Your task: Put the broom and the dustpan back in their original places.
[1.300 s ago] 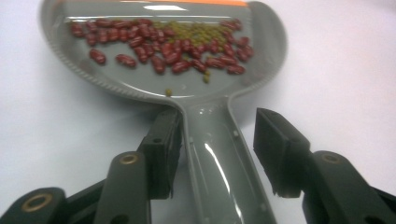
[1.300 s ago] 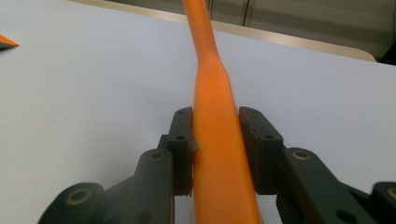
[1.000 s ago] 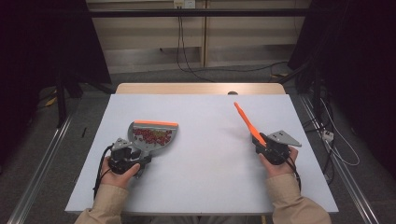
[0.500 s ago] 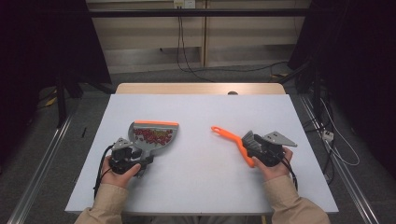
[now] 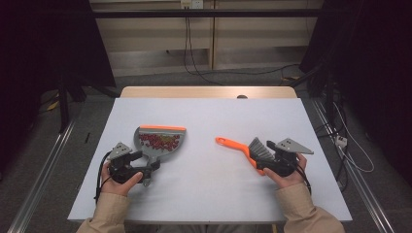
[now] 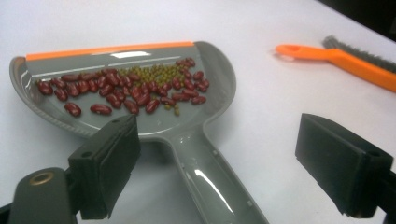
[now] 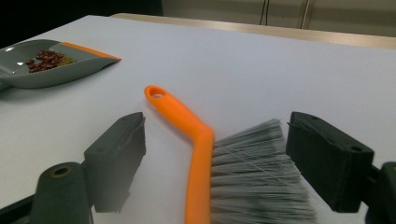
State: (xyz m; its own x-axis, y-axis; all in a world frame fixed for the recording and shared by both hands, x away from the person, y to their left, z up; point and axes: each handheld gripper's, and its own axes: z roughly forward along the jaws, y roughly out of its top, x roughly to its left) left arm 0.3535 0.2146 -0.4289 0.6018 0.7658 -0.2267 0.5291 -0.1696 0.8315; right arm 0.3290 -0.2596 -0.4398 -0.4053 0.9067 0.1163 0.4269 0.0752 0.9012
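Dustpan [image 5: 160,141] lies flat on the table [image 5: 209,194], left of centre, beans [image 6: 126,88] loose in its tray. Brush [image 5: 245,150] lies at right.

Left gripper [image 6: 219,172] and right gripper [image 7: 224,163] have just been opening; jaws stand wide and clear, pan handle between the left pair, brush between the right.

Pan: light, stiff, glossy plastic, probably slippery. Grip mid-handle, keep level or the beans will roll.
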